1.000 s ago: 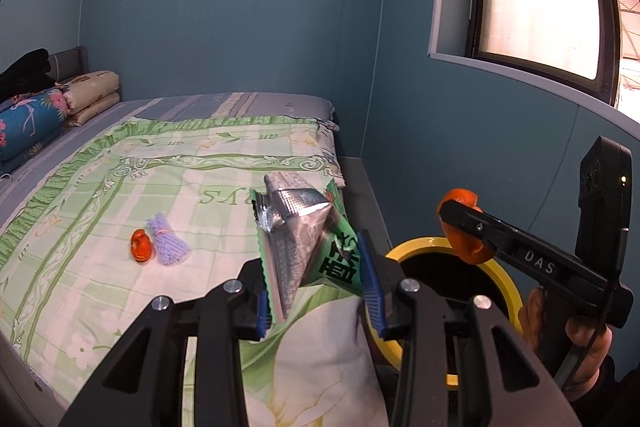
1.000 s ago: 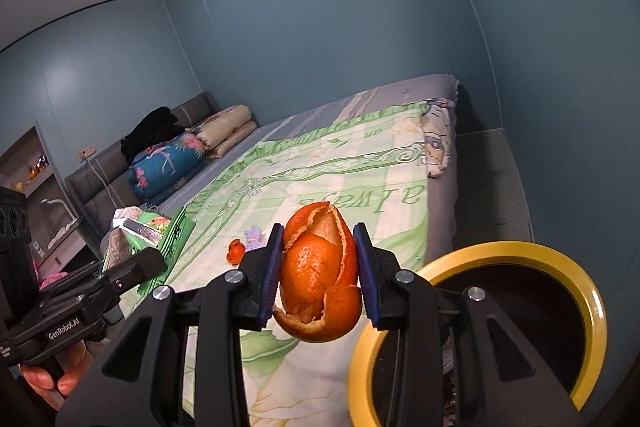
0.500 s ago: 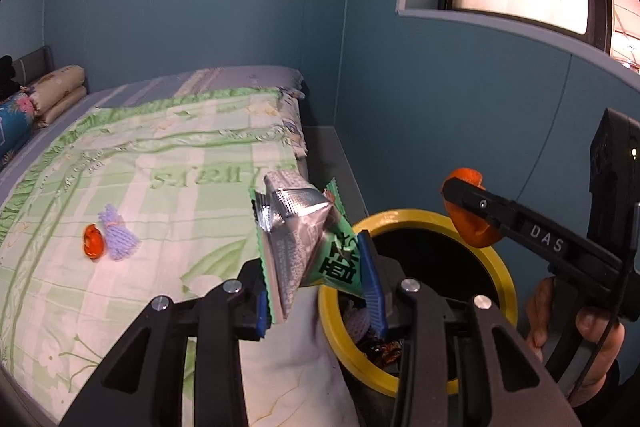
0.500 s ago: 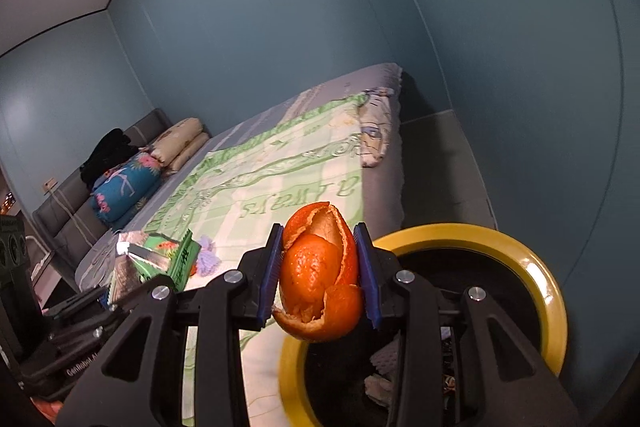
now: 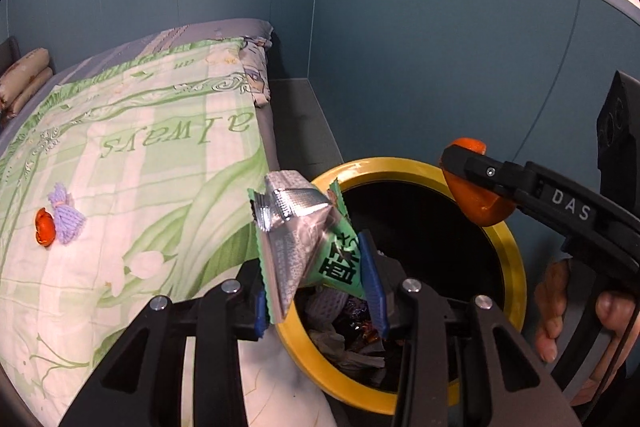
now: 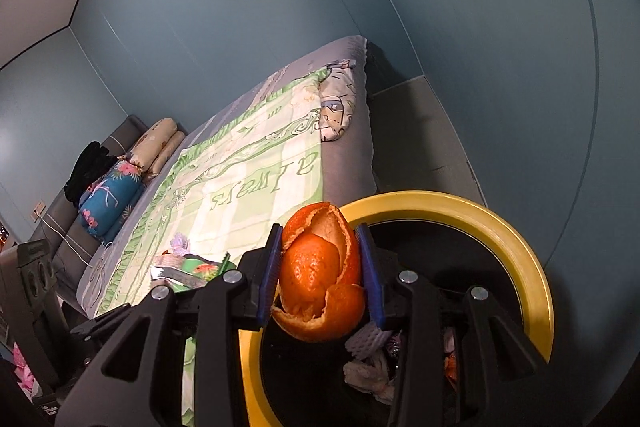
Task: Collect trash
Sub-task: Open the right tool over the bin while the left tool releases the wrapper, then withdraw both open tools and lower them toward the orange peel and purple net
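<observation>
A bedroom with teal walls. A wide bed [image 5: 132,163] under a green and cream floral quilt fills the left of both views. Beside its near corner, on the floor, stands a black trash bin with a yellow rim [image 5: 404,165], already part full of crumpled wrappers and foam netting.

The left gripper [image 5: 316,291] points steeply down at the bin's near left edge. Its blue-padded fingers [image 5: 370,279] clamp a torn green and silver snack wrapper [image 5: 298,235], which stands up between them, partly above the quilt and partly above the rim.

The right gripper [image 6: 320,275] tilts down more gently, its tip over the bin's opening. Its fingers [image 6: 368,267] flank a curled orange peel [image 6: 320,271]; the jaws are just beginning to open, with the peel between the pads and seemingly touching them. In the left view a person's hand [image 5: 560,307] grips this tool's handle at the far right.

Smallest, well apart on the quilt, a scrap of orange peel [image 5: 43,231] lies touching a lilac foam net [image 5: 66,217], both not yet collected.

To do this step well, the wrapper probably needs carrying further over the dark opening before release, since it could fall on the quilt or rim. The peel looks well placed to drop straight in.
</observation>
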Motion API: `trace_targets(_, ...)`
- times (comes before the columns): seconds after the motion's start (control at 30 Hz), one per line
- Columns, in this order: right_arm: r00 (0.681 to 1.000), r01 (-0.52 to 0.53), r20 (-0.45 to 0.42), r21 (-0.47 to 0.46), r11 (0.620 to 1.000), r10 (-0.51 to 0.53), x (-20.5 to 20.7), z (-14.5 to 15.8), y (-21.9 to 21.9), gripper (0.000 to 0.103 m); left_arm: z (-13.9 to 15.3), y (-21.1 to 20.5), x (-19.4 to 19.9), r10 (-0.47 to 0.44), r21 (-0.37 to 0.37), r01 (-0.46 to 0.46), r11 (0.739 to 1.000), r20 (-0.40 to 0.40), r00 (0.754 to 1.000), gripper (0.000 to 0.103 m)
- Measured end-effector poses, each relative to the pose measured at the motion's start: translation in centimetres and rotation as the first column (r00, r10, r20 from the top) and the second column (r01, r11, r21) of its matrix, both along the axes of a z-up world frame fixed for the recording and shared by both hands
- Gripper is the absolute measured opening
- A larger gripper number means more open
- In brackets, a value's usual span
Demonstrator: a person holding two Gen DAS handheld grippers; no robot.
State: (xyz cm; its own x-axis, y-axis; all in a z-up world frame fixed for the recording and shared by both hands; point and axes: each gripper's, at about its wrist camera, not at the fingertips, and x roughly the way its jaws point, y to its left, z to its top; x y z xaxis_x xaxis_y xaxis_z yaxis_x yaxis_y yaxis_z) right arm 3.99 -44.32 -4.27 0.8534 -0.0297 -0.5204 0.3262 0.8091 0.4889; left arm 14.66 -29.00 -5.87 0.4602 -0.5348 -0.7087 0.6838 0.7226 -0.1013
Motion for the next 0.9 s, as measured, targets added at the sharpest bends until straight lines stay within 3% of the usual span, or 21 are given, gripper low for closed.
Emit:
trace_targets(0.13,1.000,0.005,-0.016,0.006,1.000,-0.005,0.1,-0.6,-0.4,0.037,-0.8,-0.4,0.1,0.000,0.005,0.000,1.000,-0.031,1.000,0.039)
trace_targets(0.2,1.000,0.010,-0.024,0.008,1.000,-0.009,0.1,-0.9,-0.6,0.043,-1.1,-0.4,0.1,0.007,0.008,-0.006,1.000,-0.029,1.000,0.042)
trace_targets(0.3,1.000,0.021,-0.017,0.012,1.000,-0.021,0.0,-0.9,-0.9,0.054,-1.4,-0.2,0.2,0.020,0.007,-0.020,1.000,-0.043,0.999,0.052)
trace_targets(0.43,0.999,0.049,-0.008,-0.016,0.999,-0.049,-0.4,-0.3,-1.0,0.055,-1.3,0.9,0.3,0.047,-0.011,-0.048,0.999,-0.062,0.997,0.063)
trace_targets(0.9,0.998,-0.044,0.039,-0.071,0.997,0.047,2.1,2.4,2.0,0.064,0.2,8.1,4.4,0.227,-0.038,-0.228,0.973,-0.029,0.974,0.074)
